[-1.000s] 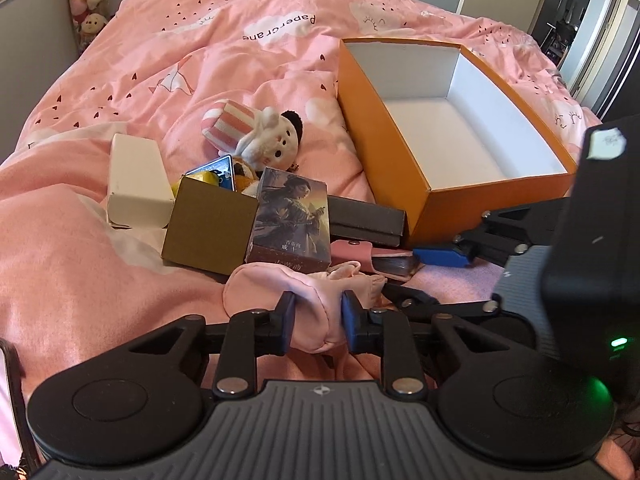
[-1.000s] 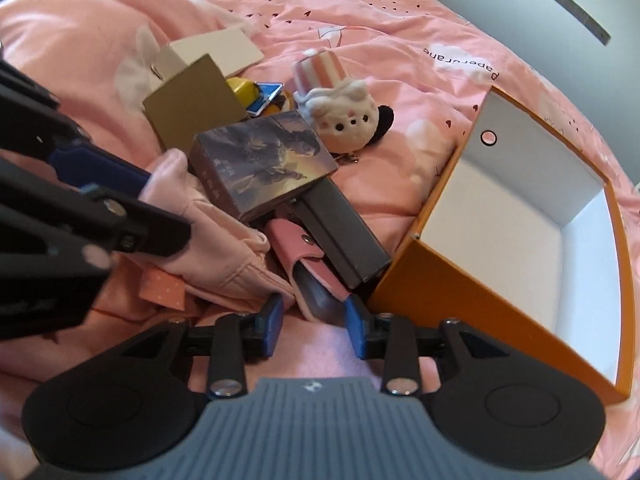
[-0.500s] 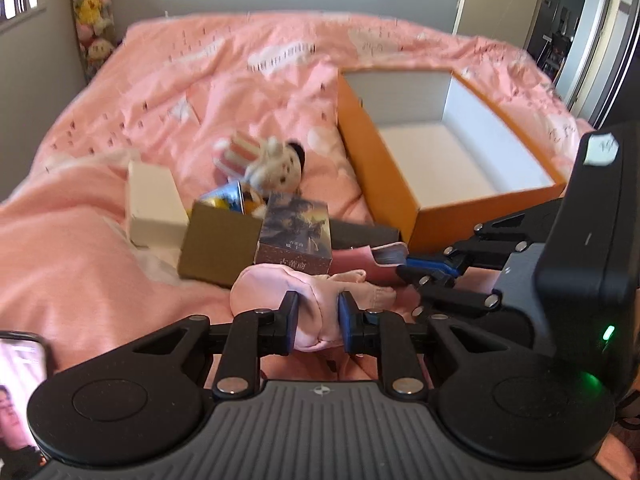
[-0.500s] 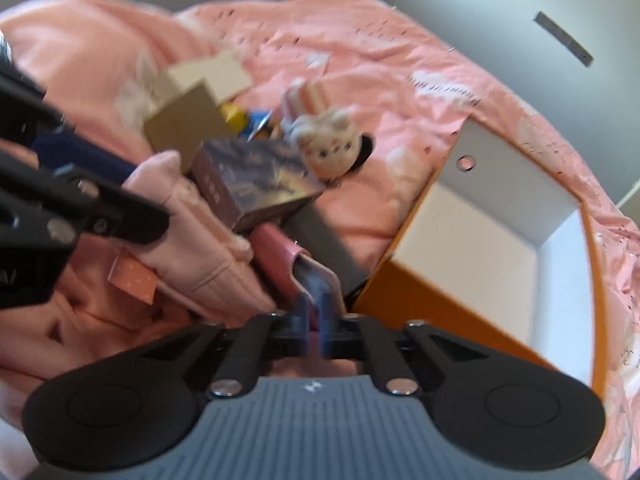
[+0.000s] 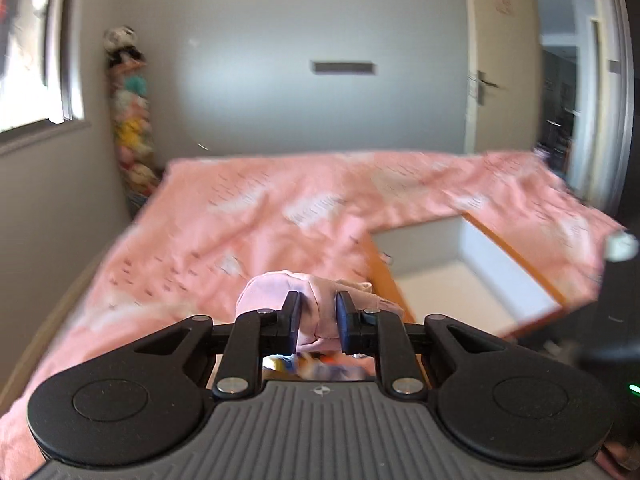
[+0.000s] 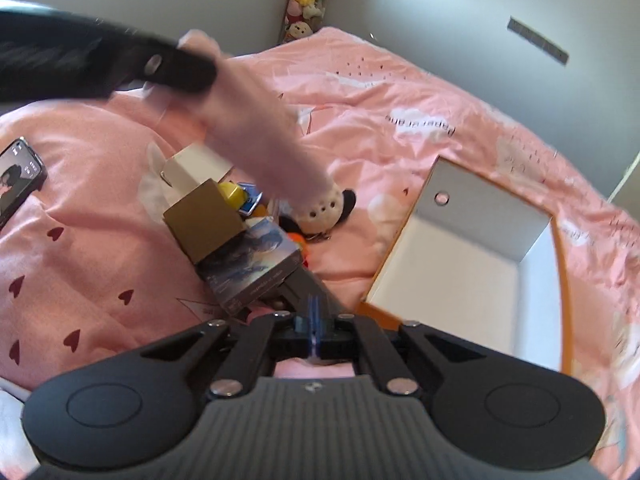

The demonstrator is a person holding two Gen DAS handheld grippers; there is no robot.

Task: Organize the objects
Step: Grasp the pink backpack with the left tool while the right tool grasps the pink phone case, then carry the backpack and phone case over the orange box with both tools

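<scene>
The bed [image 6: 100,208] with its pink duvet now sits lower in both views than a second ago, because both hands have lifted. The orange box [image 6: 480,280] stands open and empty on the right. The pile beside it remains: brown carton [image 6: 204,220], picture-printed box [image 6: 252,268], plush toy [image 6: 324,208].

The pink cloth [image 5: 316,300] is off the bed, hanging clear in the left gripper [image 5: 316,320], whose jaws are closing on it. In the right wrist view it trails over the pile.

The right gripper [image 6: 314,328], open a second ago, is now fully closed; nothing shows between its jaws. The cloth looks bound for the box.
</scene>
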